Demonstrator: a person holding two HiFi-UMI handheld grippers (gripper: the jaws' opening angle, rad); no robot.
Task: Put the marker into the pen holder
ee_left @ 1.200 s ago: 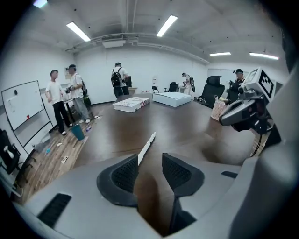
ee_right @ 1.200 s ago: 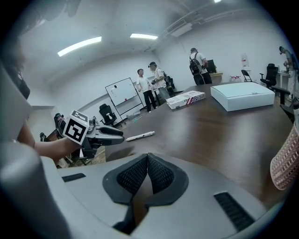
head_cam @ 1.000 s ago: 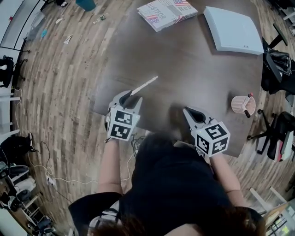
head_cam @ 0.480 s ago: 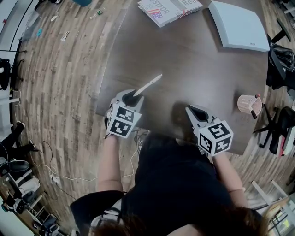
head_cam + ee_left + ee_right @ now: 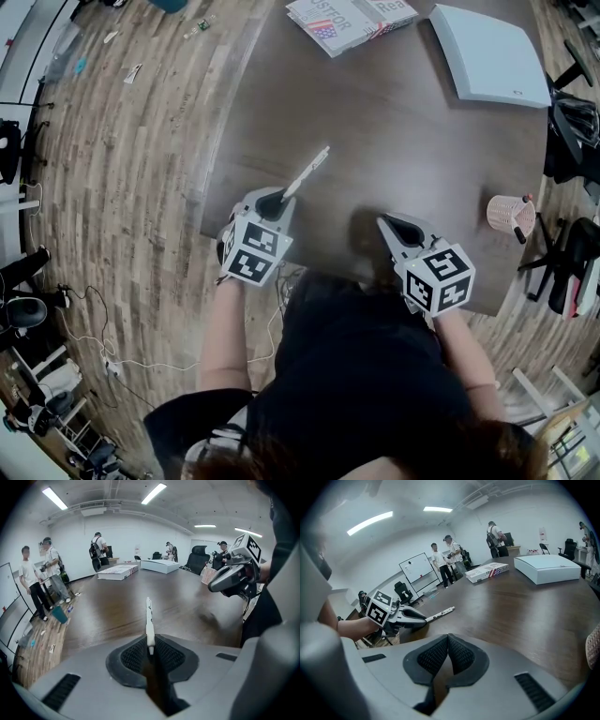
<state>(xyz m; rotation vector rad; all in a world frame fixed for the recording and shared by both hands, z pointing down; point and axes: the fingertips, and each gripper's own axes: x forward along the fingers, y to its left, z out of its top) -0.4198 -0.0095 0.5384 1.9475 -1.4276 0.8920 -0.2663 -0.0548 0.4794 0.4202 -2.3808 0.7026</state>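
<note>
Office: whiteboard [image 5: 416, 567], conference table [image 5: 394, 122]

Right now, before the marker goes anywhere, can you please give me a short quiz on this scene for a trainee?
1. True or false: the pen holder stands by the edge of the table on the person's left.
2. What is between the pads of the left gripper? A nothing; B the marker; C a spoon.
3. Which two things lie at the far end of the table?

Key:
1. False. The pen holder stands by the right edge.
2. B. The jaws are closing with the marker between them.
3. The book and the white box.
</note>
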